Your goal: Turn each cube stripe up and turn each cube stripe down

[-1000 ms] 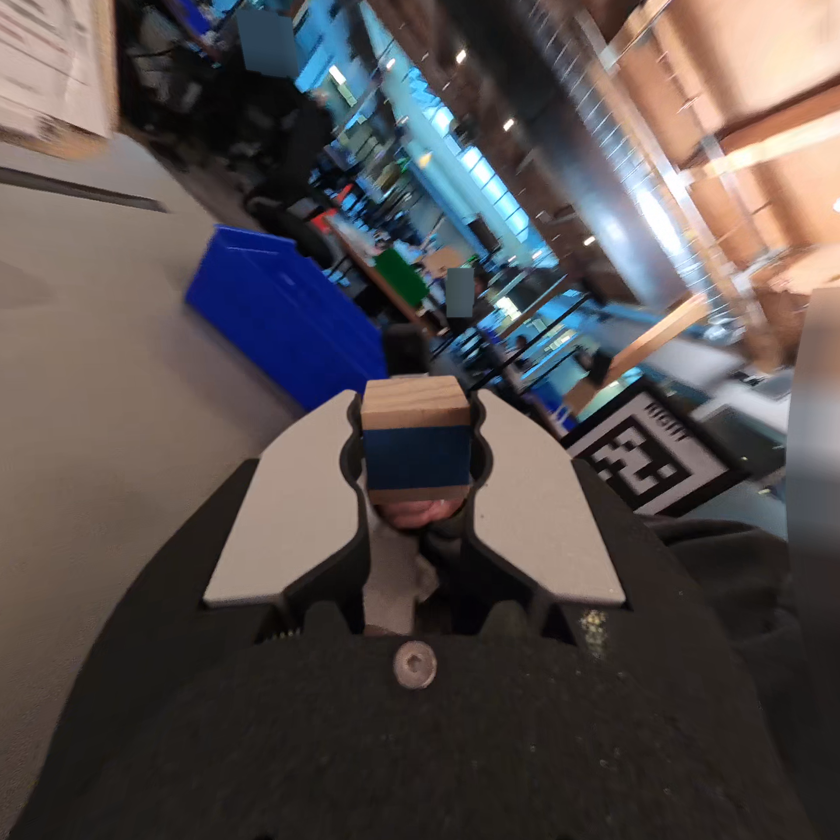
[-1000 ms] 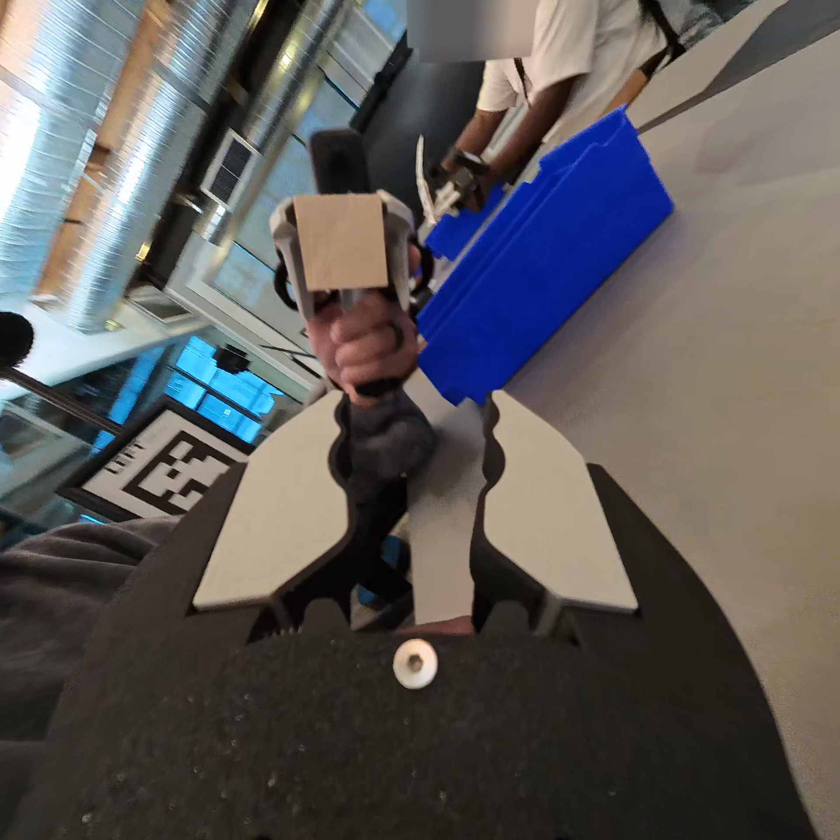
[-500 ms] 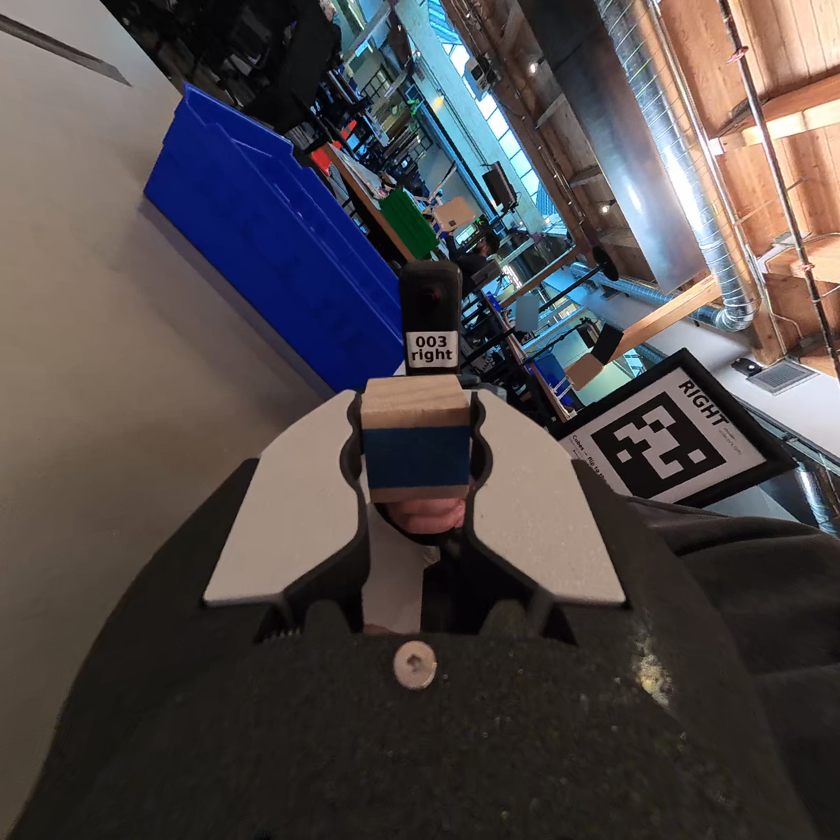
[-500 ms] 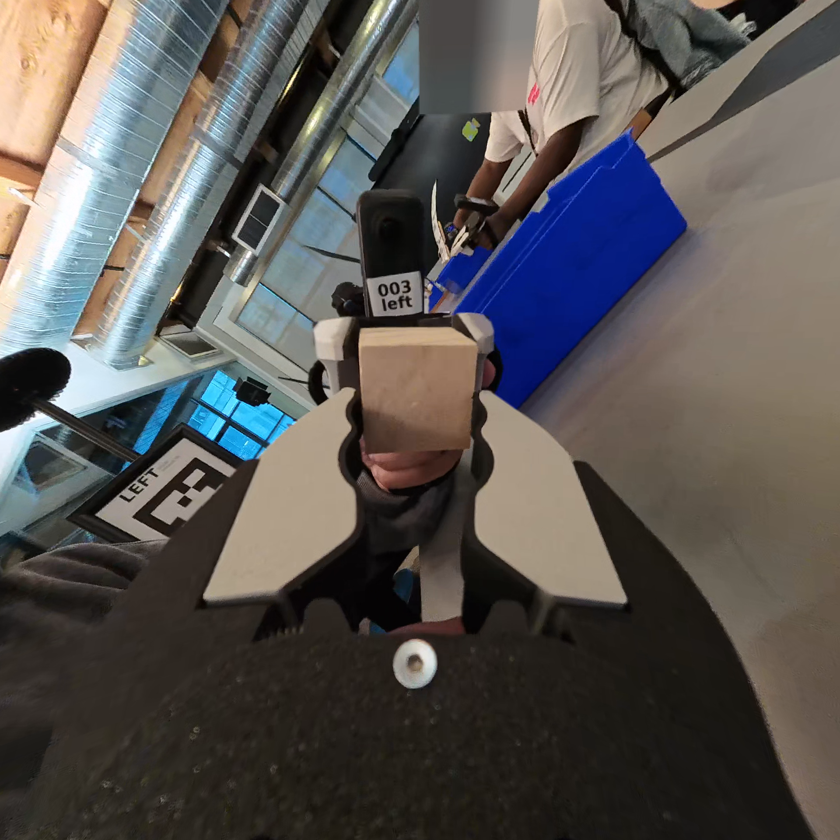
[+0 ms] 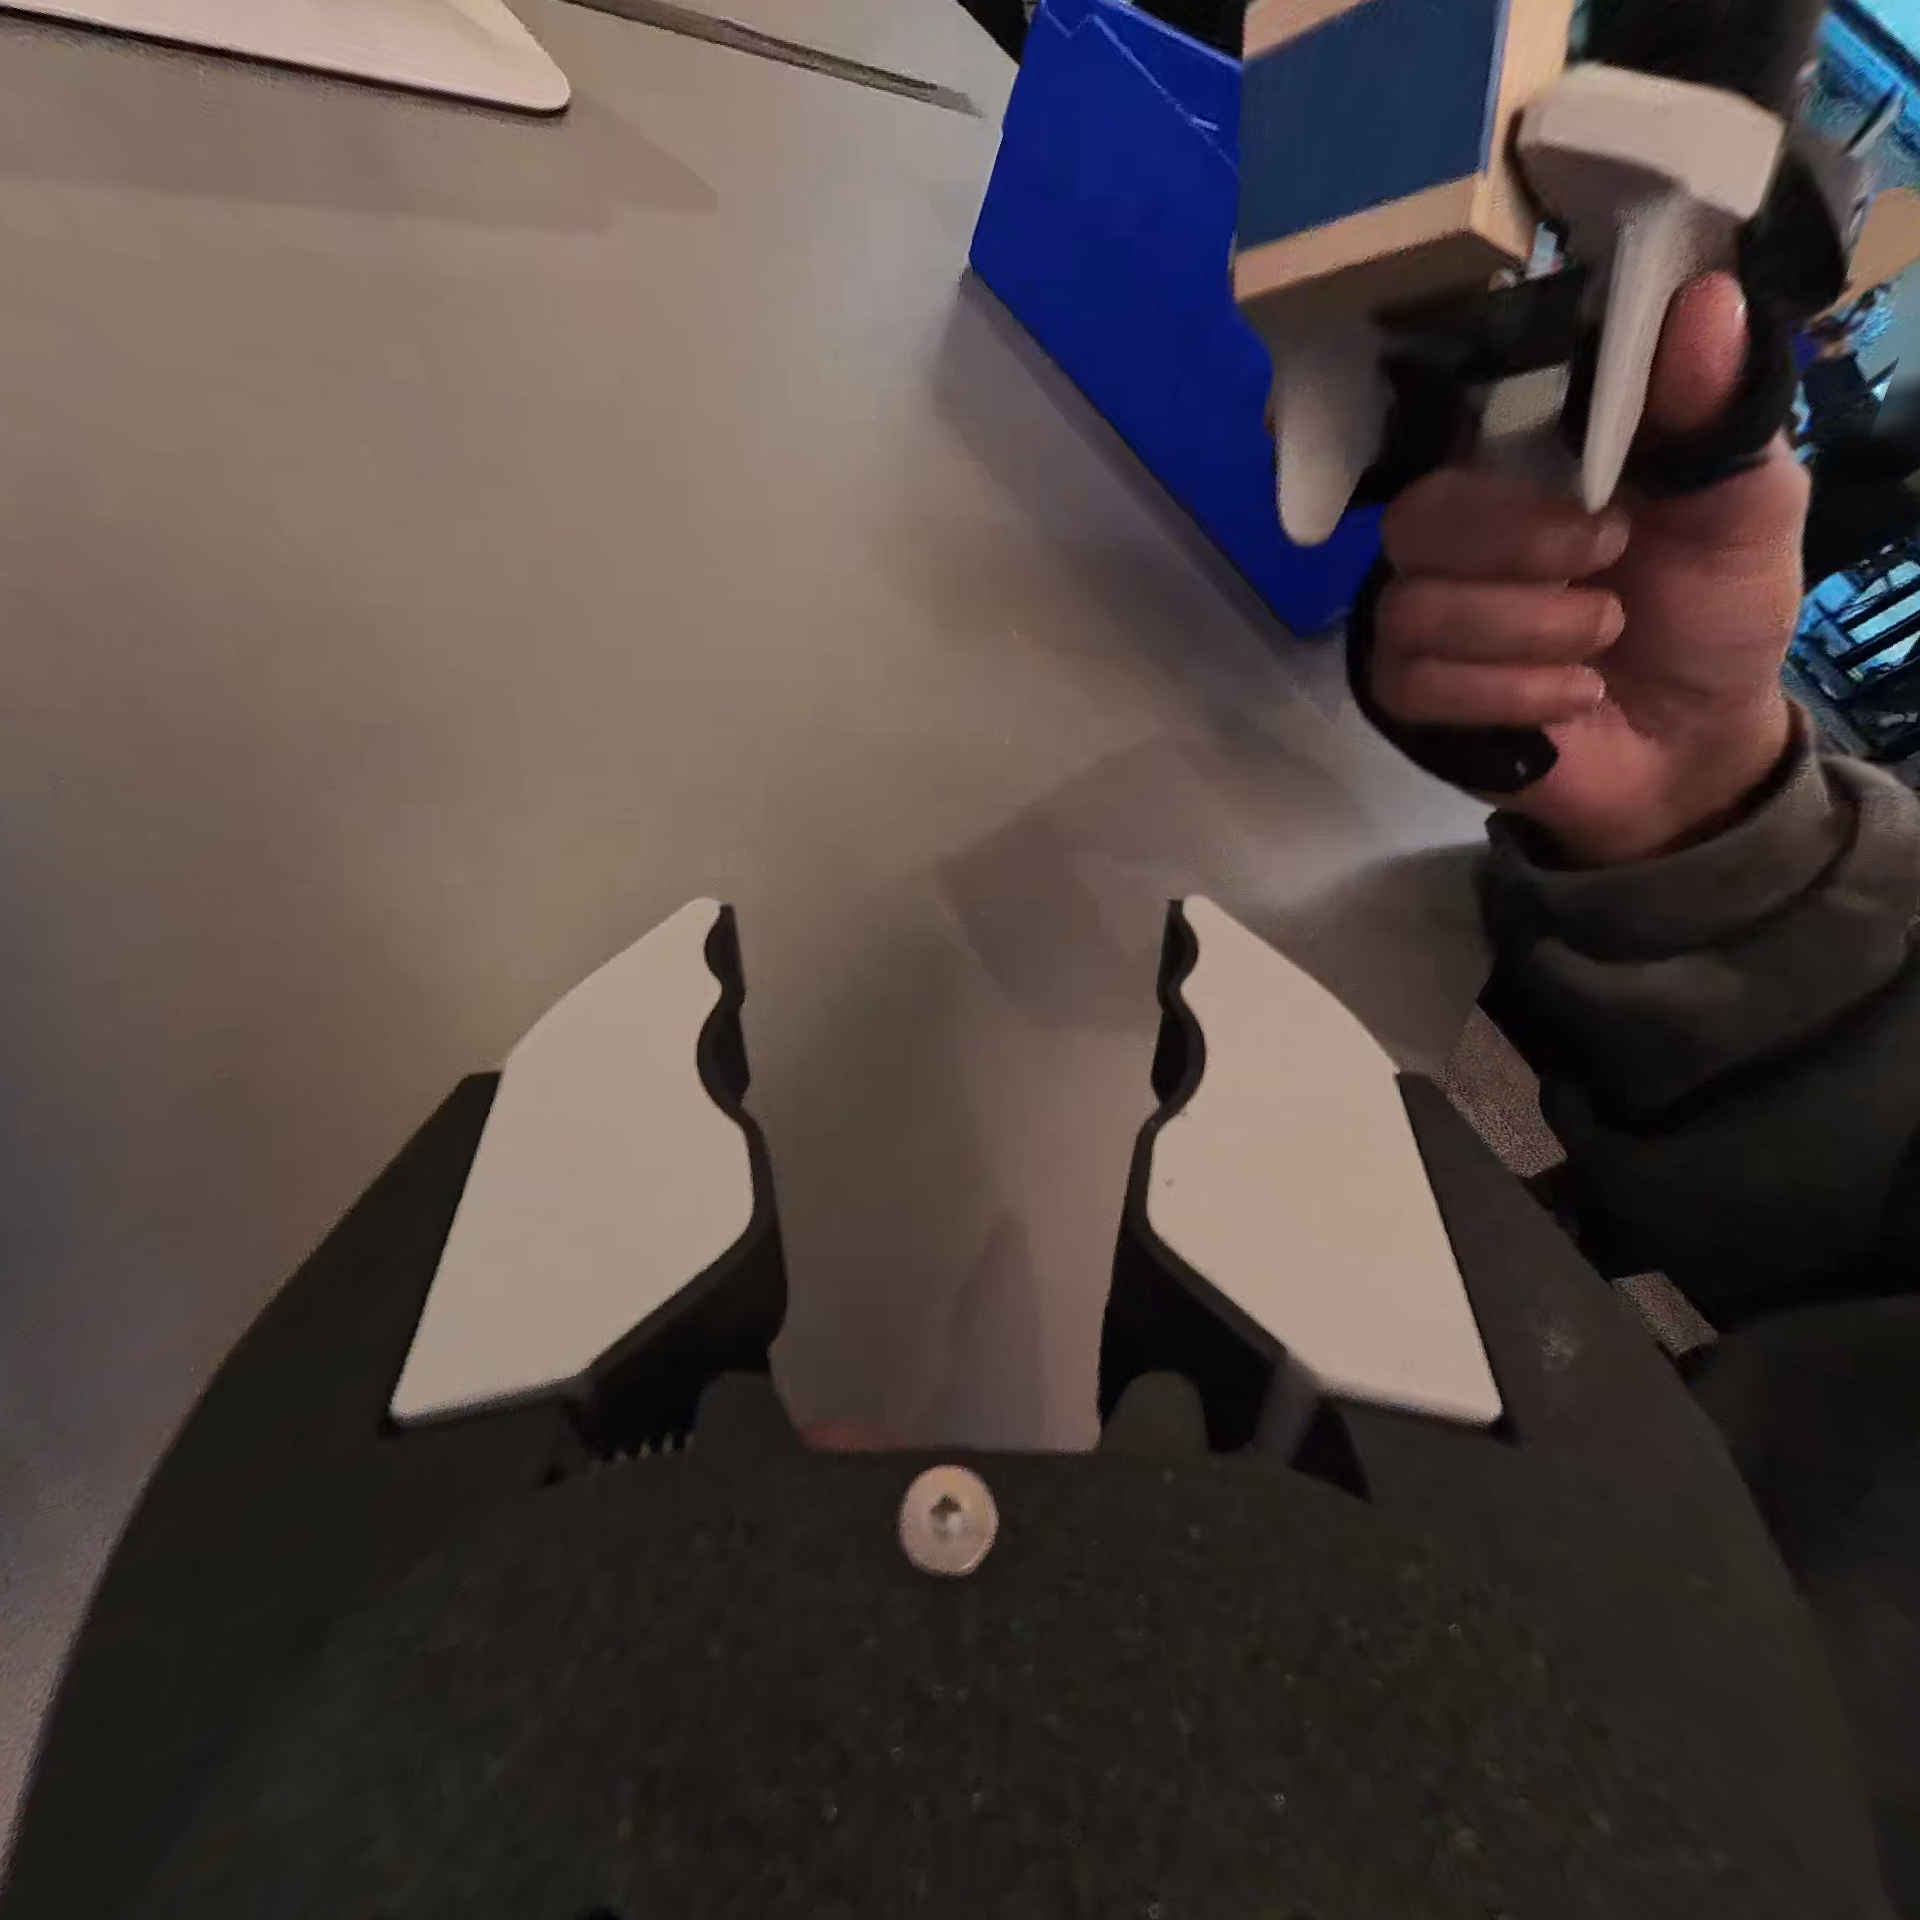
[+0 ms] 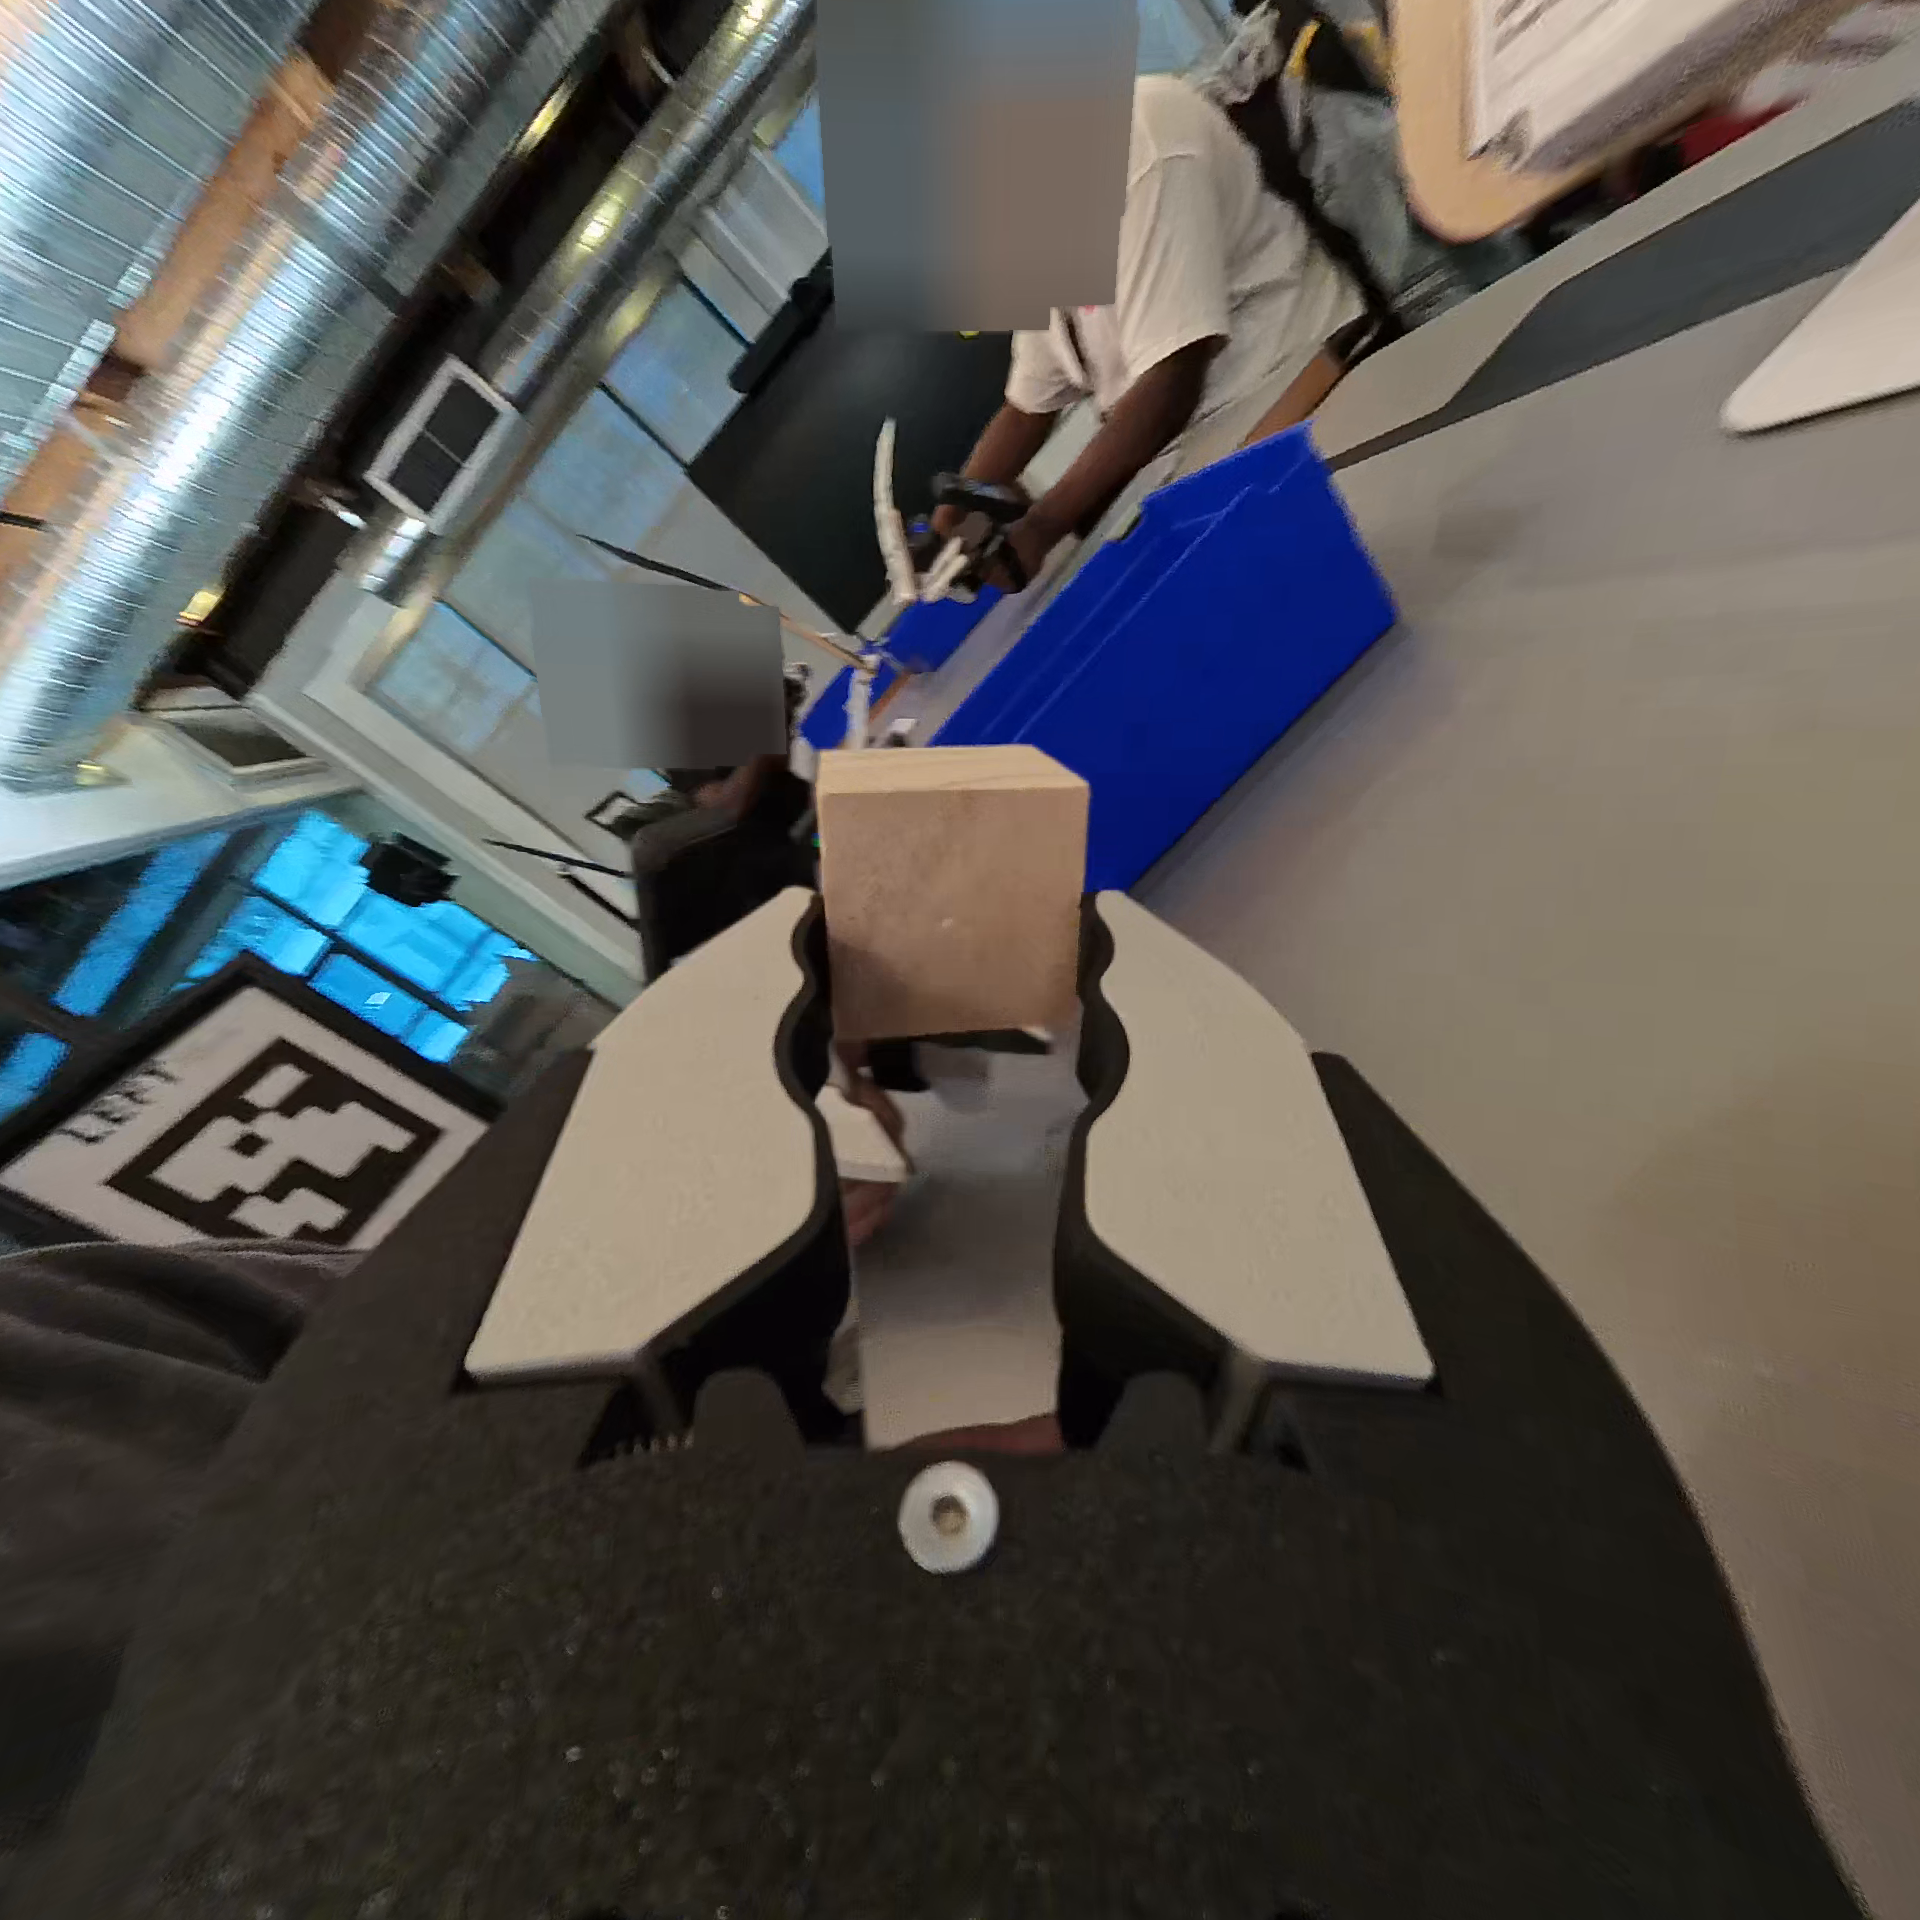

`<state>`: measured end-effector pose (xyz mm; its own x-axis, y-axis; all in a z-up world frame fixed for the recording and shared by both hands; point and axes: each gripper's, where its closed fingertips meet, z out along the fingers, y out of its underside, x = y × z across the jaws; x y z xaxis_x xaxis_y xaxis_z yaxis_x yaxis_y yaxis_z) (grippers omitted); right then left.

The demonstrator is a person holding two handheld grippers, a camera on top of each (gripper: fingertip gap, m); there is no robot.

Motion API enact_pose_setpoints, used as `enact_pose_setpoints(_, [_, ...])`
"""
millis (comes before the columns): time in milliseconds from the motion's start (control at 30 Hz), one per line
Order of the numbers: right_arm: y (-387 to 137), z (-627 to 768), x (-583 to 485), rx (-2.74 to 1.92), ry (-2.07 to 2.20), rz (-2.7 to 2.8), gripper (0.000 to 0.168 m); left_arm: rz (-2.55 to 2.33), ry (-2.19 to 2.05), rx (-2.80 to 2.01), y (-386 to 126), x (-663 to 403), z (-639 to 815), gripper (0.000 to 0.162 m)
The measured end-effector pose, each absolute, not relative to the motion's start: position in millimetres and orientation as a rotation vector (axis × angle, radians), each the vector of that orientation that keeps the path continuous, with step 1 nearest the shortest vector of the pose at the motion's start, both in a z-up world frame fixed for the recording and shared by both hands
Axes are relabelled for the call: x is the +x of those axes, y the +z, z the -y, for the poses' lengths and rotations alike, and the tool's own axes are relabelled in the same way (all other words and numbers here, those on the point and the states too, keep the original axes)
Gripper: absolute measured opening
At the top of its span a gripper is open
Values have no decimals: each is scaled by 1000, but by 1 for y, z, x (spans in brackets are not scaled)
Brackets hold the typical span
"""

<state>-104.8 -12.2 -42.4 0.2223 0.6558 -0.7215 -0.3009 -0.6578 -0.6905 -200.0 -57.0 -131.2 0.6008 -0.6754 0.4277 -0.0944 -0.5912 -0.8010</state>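
Two pale grey, wavy-edged fingers (image 5: 592,1174) on a black, grainy body, lower frame; silver screw (image 5: 948,1519) at centre. Grey sleeve (image 5: 1683,935) at right edge. Black-and-white square marker (image 6: 270,1143) at left.

Materials and finishes: wooden cube, grippers, bin, table

Cube (image 6: 951,904): pale raw wood, matt, faint grain; blue matt stripe (image 5: 1361,114) on one face. Left gripper (image 5: 948,1023): fingers (image 5: 613,1164) faced in smooth matt grey plastic, black inner edges, body of rough speckled black; bright metal screw (image 5: 948,1520) at 6 o'clock. Bin (image 6: 1195,665), 1 o'clock: smooth blue plastic, slight sheen. Table (image 5: 416,520): smooth matt grey.
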Motion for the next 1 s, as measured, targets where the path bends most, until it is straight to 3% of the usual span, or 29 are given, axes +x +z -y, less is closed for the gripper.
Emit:
enact_pose_setpoints(333, [43,-31,101,-1762,587,113,45,-728,-978,-1999,-118,-190,70,68])
enact_pose_setpoints(467, [-17,-34,173,-2131,182,3,45,-747,-1030,-2000,-117,-184,75,67])
enact_pose_setpoints(667, [-116,-31,169,-2554,168,62,46,-805,-1023,-2028,-124,-178,81,67])
enact_pose_setpoints(867, [-173,-24,169,-2793,74,154,46,-846,-966,-2048,-131,-178,83,67])
enact_pose_setpoints(1000, [-178,-19,168,-2834,39,199,46,-826,-966,-2030,-127,-180,81,67])
